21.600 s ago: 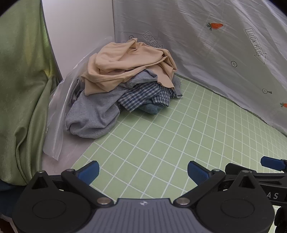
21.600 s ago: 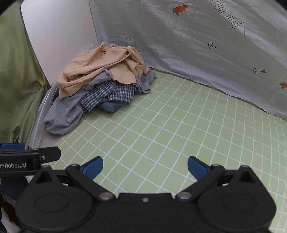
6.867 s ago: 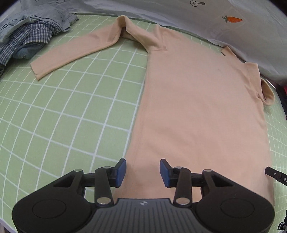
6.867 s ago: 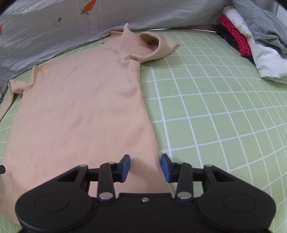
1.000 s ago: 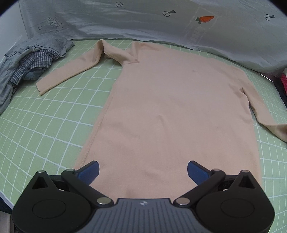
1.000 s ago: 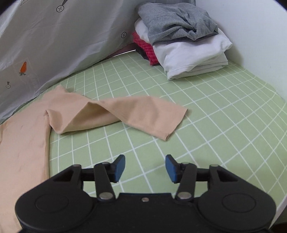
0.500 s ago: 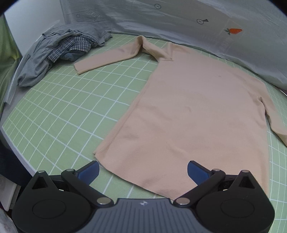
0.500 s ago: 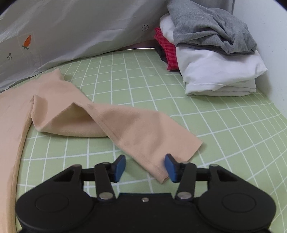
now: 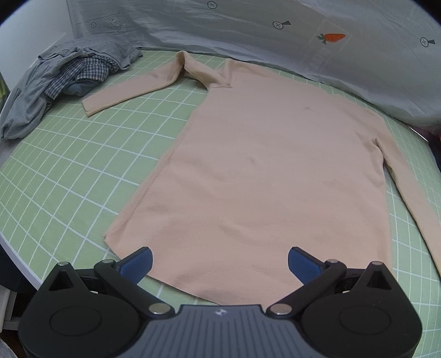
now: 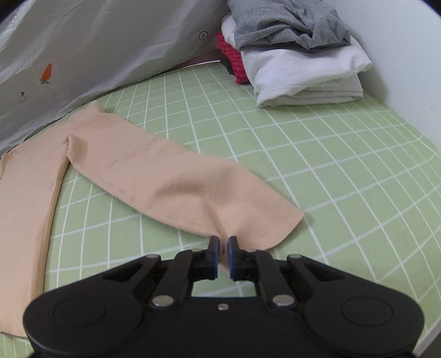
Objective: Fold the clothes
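Shirt [image 9: 264, 176]: peach, spread flat on green grid cloth [image 9: 69, 170], ready for folding
Right gripper [image 10: 223, 245]: pinching sleeve cuff [image 10: 248, 217], likely to fold it inward
Left gripper [image 9: 220, 261]: spread wide, empty, above hem

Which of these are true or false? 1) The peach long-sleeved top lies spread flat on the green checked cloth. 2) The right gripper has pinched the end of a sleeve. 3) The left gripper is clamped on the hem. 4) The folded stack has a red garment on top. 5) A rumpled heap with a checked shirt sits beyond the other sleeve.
1) True: the peach long-sleeved top lies flat on the green checked cloth.
2) True: the right gripper is shut on the sleeve end.
3) False: the left gripper is open above the hem.
4) False: a grey garment tops the folded stack; the red one is behind.
5) True: the rumpled heap lies past the other sleeve.
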Demonstrator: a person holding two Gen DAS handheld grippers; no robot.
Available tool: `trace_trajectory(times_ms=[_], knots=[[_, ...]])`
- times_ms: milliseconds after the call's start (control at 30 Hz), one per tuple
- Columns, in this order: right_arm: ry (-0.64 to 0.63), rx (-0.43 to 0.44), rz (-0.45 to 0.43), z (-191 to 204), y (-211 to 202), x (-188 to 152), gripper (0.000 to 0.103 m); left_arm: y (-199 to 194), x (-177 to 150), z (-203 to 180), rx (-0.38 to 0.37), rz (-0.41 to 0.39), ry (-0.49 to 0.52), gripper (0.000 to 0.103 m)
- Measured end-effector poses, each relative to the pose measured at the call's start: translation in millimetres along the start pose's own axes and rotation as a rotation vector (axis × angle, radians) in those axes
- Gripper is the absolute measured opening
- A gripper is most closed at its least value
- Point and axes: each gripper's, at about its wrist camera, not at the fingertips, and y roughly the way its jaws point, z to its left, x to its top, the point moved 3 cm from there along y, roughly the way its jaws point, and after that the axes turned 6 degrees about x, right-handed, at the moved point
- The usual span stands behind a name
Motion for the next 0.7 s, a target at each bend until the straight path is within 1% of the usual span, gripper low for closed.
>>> trace_trajectory(times_ms=[100,233,300,333,367,400,433,500,533,600,667,700], knots=[[-0.007,0.023,0.024,9,-13,-19,0.008,1,-3,-5,-0.014,0.012,0.021,0.103],[-0.024,0.051,0.049,19,-20,-29,0.008,0,-10,-4,-0.022,0.018,0.043,0.103],[-0.033,0.047,0.054,23,-22,-32,0.011,-2,-13,1,-0.020,0.019,0.047,0.103],[-0.035,0.041,0.054,25,-23,-33,0.014,-3,-15,5,-0.016,0.018,0.046,0.103],[-0.029,0.036,0.052,25,-24,-34,0.023,-5,-17,11,-0.009,0.016,0.041,0.103],[-0.024,0.027,0.049,26,-26,-34,0.037,-5,-18,17,-0.002,0.016,0.031,0.103],[-0.023,0.014,0.042,28,-28,-34,0.044,-6,-19,24,0.004,0.017,0.020,0.103],[-0.024,-0.015,0.028,32,-31,-33,0.063,-5,-18,38,0.014,0.019,-0.007,0.103],[-0.034,-0.031,0.017,36,-33,-31,0.069,-3,-16,45,0.017,0.019,-0.022,0.103],[-0.048,-0.043,-0.007,45,-35,-25,0.090,-1,-8,59,0.019,0.010,-0.034,0.103],[-0.051,-0.034,-0.025,58,-35,-19,0.103,2,1,72,0.020,-0.002,-0.038,0.103],[-0.051,-0.029,-0.032,65,-34,-16,0.103,4,7,80,0.019,-0.008,-0.036,0.103]])
